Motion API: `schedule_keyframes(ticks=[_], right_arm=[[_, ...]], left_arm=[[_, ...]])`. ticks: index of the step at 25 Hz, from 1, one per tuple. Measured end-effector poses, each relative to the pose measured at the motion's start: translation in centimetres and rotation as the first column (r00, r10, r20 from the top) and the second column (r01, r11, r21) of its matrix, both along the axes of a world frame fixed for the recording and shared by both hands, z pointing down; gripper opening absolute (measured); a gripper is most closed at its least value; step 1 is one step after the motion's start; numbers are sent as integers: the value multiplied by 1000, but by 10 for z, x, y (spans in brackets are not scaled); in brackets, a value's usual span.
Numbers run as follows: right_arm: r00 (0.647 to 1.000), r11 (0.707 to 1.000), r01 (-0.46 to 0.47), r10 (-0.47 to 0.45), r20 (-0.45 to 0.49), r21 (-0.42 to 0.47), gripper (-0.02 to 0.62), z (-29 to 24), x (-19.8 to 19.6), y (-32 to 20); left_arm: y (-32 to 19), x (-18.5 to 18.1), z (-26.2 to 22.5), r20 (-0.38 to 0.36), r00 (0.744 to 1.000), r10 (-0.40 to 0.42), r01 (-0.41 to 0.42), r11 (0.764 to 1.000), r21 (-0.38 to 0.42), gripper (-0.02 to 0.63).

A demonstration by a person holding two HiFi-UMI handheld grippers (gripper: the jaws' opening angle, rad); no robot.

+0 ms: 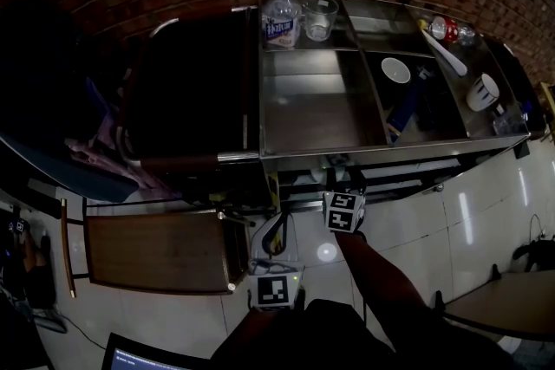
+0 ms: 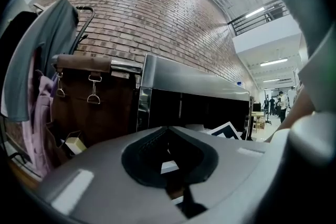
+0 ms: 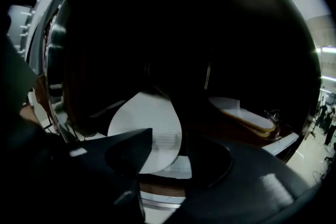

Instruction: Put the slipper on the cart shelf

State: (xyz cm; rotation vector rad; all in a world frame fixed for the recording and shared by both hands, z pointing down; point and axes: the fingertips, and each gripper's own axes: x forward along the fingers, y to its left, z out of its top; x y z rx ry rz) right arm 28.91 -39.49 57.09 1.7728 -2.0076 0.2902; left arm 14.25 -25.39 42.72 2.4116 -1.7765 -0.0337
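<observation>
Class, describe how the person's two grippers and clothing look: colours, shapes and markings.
The left gripper has broad, smooth grey fingers with dark ribbed inner pads. The right gripper looks dark in shadow, its fingers tapering to points. A white cube with black square markers tops each: left cube, right cube. Dark clothing shows at the head view's lower edge.

Slipper (image 3: 142,113) near end behind R tongs (image 3: 170,136); cart shelf (image 3: 157,189) depths too dark.

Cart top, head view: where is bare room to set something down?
The big steel compartment in front of the water bottle and glass is bare. The back compartment right of the glass looks bare too. Crowded on the right: bowl, spoon, cup, small bottle.
</observation>
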Motion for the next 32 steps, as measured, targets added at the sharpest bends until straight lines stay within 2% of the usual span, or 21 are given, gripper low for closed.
schedule_keyframes(ticks=[5, 13, 16, 18, 22, 26, 29, 32], right_arm=[[1000, 1000, -8, 8, -7, -2, 195, 2, -2, -2], [991, 992, -130, 130, 27, 1, 181, 3, -2, 0], [991, 992, -128, 127, 46, 22, 180, -2, -1, -1], [993, 992, -108, 104, 64, 63, 215, -15, -1, 3], [999, 986, -22, 15, 44, 167, 215, -55, -2, 22], [994, 966, 101, -110, 21, 240, 215, -94, -14, 53], [974, 947, 221, -225, -7, 233, 191, -112, -31, 85], [966, 937, 255, -260, -10, 240, 133, -128, -35, 115]], left_arm=[[1, -1, -5, 4, 1000, 3, -3, 1000, 6, 17], [4, -1, -3, 1, 1000, 13, -13, 1000, -2, 17], [6, -2, -3, -4, 1000, 13, -13, 1000, -5, 17], [8, -5, -4, 2, 1000, 10, -10, 1000, -1, 17], [10, -5, -5, 10, 1000, 14, -14, 1000, 3, 17], [15, -1, -1, 24, 999, 28, -28, 1000, 10, 17], [16, 7, -13, 10, 999, 42, -42, 999, 25, 16], [18, 15, -18, 11, 998, 63, -64, 997, 38, 17]])
